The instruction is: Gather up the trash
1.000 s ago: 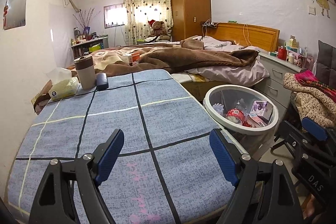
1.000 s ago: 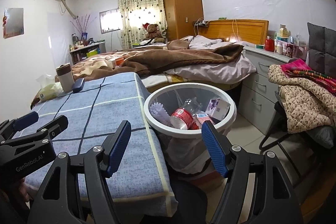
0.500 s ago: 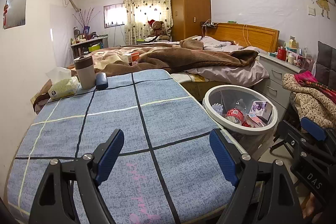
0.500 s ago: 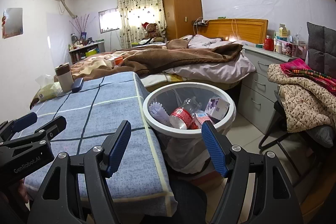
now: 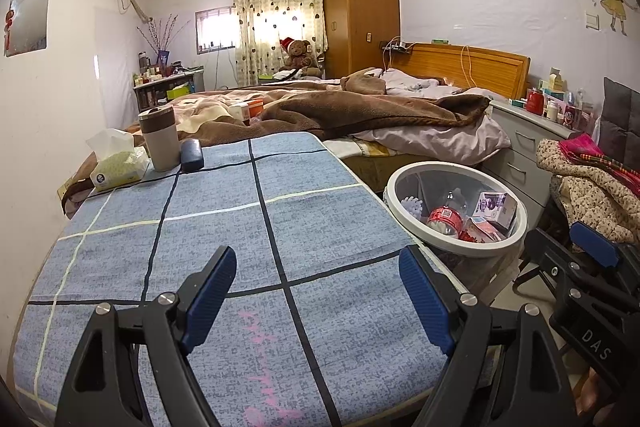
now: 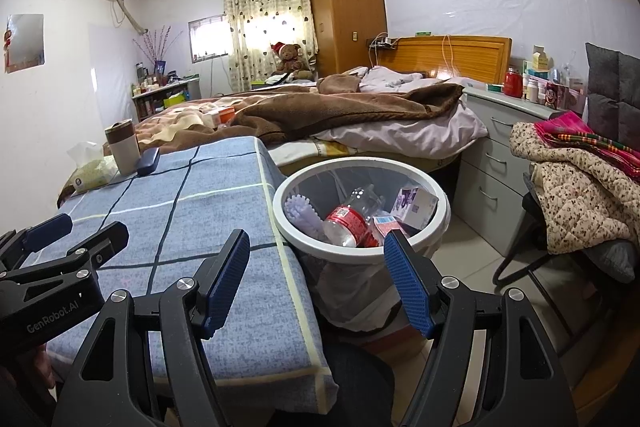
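Observation:
A white-rimmed trash bin (image 5: 404, 183) (image 6: 362, 255) stands on the floor right of the table. It holds a red-labelled plastic bottle (image 6: 350, 221) (image 5: 444, 219), a small purple-and-white box (image 6: 414, 205) (image 5: 496, 207), a lilac spiky brush (image 6: 300, 213) and a red wrapper. My left gripper (image 5: 318, 293) is open and empty over the near part of the blue checked tablecloth (image 5: 224, 227). My right gripper (image 6: 316, 281) is open and empty, low, in front of the bin and the table's right edge.
At the table's far left stand a tissue pack (image 5: 118, 165), a beige-and-brown tumbler (image 5: 160, 139) and a dark case (image 5: 192, 155). An unmade bed (image 5: 360, 115) lies behind. Grey drawers (image 6: 492, 167) and a clothes-piled chair (image 6: 576, 195) stand at the right.
Both views have barely shifted. Both grippers stay open and empty, and nothing on the table or in the bin has moved.

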